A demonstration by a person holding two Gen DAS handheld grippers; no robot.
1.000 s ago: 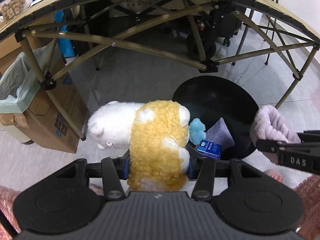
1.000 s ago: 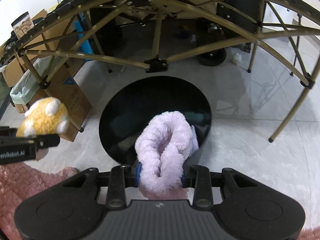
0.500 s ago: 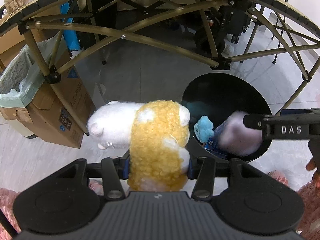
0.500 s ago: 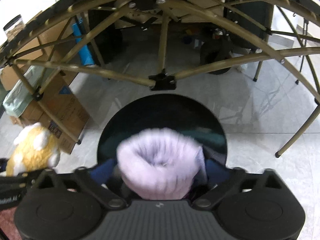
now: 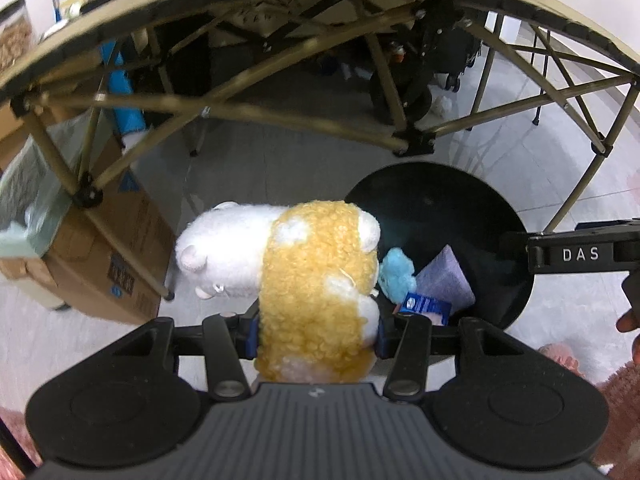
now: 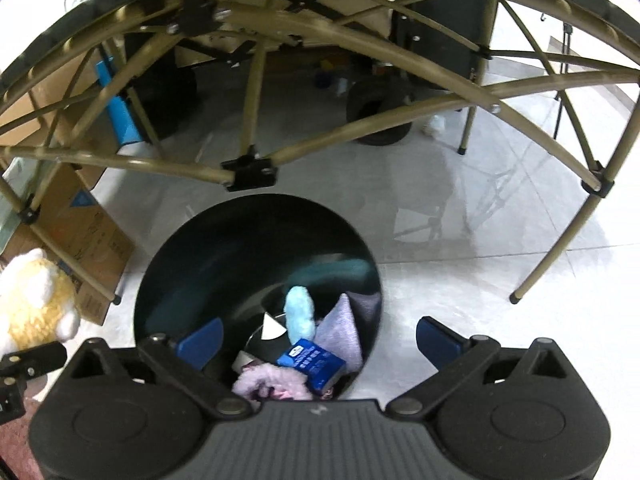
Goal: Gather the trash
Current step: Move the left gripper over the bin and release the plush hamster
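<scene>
Clamping a yellow-and-white plush toy [image 5: 316,292] between its blue-padded fingers, the left claw [image 5: 316,332] is held just left of a black trash bin [image 5: 436,208], with the toy's white head pointing left over the grey tiled floor [image 5: 248,176]. The toy's yellow body fills the gap between the jaws, and its right edge overlaps the bin's rim in the left wrist view. From the right wrist view the same toy shows at the far left edge, beside the bin and not inside it.

The right claw [image 6: 320,338] is spread wide and holds nothing, its blue pads [image 6: 202,340] standing well apart, poised directly above the bin's mouth and looking down into it. In the left wrist view its black body, marked DAS, reaches in from the right at the bin's rim.

Inside the bin, nearest the right claw, lies a fluffy lilac piece [image 6: 272,380], with a small blue packet [image 6: 312,362] lying against it. Just beyond are a lilac cloth [image 6: 340,334] and a light blue fuzzy item [image 6: 298,314].

Farther off, a tan folding frame [image 6: 256,100] arches over the bin. A cardboard box [image 5: 108,264] stands on the floor to the left, and a black wheel [image 6: 378,114] sits behind the frame.
</scene>
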